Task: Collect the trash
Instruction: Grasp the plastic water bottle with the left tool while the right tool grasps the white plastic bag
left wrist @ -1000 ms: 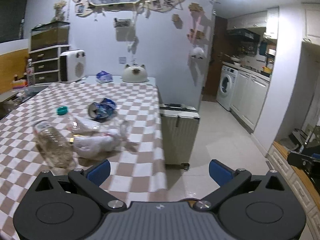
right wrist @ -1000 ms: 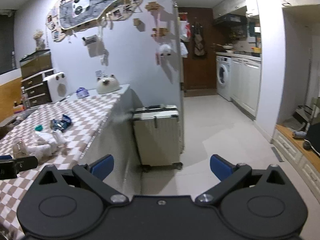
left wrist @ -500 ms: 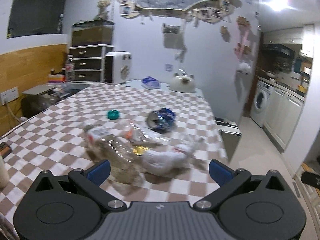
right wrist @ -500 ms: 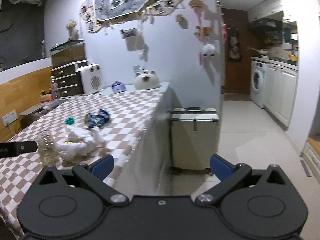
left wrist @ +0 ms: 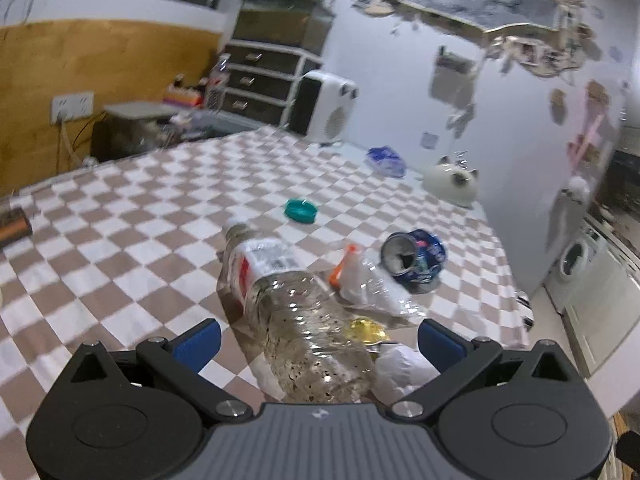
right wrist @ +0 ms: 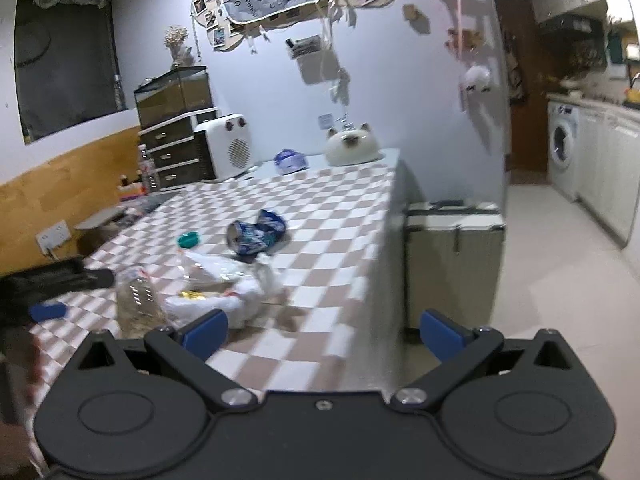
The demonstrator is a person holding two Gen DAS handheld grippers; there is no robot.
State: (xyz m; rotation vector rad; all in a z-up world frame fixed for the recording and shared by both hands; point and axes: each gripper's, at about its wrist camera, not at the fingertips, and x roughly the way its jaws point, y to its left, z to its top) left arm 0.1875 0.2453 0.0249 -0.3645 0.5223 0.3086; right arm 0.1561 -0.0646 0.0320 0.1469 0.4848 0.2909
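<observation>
Clear plastic bottle (left wrist: 296,312), crushed can (left wrist: 414,255) and wrappers (left wrist: 370,292) lie uncollected on the tabletop (left wrist: 120,240); both jaws are spread wide, nothing held.

Checkered table (right wrist: 340,216): crushed blue can (right wrist: 256,234), teal cap (right wrist: 188,239), clear bottle (right wrist: 138,302), white wrapper (right wrist: 236,300). Right gripper (right wrist: 322,330) spread wide, empty. Suitcase (right wrist: 454,264) stood beside table.
</observation>
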